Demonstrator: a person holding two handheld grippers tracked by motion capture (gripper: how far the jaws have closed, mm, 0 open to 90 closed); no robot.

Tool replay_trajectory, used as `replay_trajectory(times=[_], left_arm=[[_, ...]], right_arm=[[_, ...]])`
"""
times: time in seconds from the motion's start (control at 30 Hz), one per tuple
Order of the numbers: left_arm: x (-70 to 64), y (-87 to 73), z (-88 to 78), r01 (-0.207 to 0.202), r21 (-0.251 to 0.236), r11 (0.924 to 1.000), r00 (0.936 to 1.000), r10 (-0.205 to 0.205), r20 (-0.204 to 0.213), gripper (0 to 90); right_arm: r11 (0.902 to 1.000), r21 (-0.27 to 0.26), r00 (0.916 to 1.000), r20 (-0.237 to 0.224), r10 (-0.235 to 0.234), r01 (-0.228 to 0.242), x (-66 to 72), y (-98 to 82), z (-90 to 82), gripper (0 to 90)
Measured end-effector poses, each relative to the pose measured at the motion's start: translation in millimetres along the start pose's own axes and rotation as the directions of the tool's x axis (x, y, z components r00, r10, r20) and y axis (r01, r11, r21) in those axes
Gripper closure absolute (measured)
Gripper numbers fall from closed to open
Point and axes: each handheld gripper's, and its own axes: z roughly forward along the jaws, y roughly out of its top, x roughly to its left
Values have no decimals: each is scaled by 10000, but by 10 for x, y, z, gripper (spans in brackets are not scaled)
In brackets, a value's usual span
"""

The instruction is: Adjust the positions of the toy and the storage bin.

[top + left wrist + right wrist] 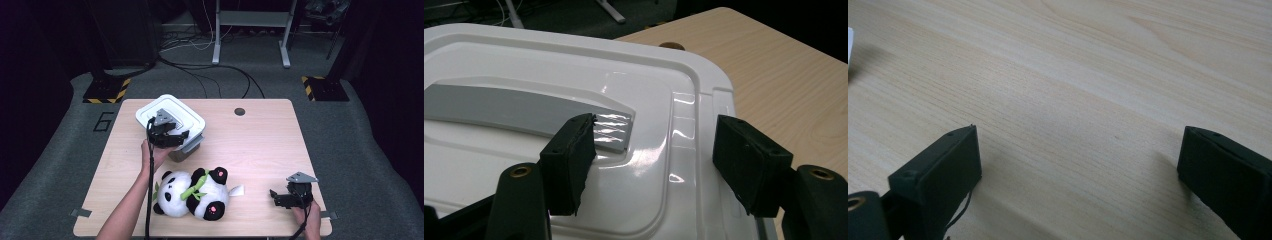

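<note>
The left gripper (176,136) hovers over the white lid (574,65) of the box (192,146), at 10 o'clock on the table (260,145), its jaws apart and grasping nothing. The right gripper (276,196), at 4 o'clock, rests released beside the panda (192,192).

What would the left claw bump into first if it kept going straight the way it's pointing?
Most likely the white box lid. The left claw hangs open just above it, with the grey handle close by one finger. How close it sits to the lid is hard to judge.
</note>
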Motion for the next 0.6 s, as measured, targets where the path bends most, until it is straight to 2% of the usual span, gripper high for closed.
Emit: replay_trajectory(times=[0.17, 0.27, 0.33, 0.43, 0.47, 0.6], left_arm=[[14, 22, 8, -100, 83, 9999, 9999, 99, 127, 325], [70, 13, -20, 7, -12, 10000, 10000, -7, 36, 266], [174, 6, -73, 160, -179, 9997, 9998, -162, -117, 226], [326, 15, -117, 335, -124, 9994, 9990, -339, -294, 171], [390, 18, -133, 317, -111, 9994, 9983, -322, -478, 166], [604, 35, -121, 485, 84, 9988, 9963, -478, -708, 149]], right_arm=[[10000, -2, 10000, -7, -9, 9, -1, 0, 0, 31], [10000, 7, 10000, -12, -9, 9, -1, 1, 0, 31], [10000, 5, 10000, -15, -8, 8, -2, 1, 0, 31], [10000, 3, 10000, -14, -15, 15, -2, 1, 0, 31], [10000, 4, 10000, -14, -14, 14, -2, 1, 0, 31], [10000, 5, 10000, -14, -16, 16, -2, 1, 0, 31]])
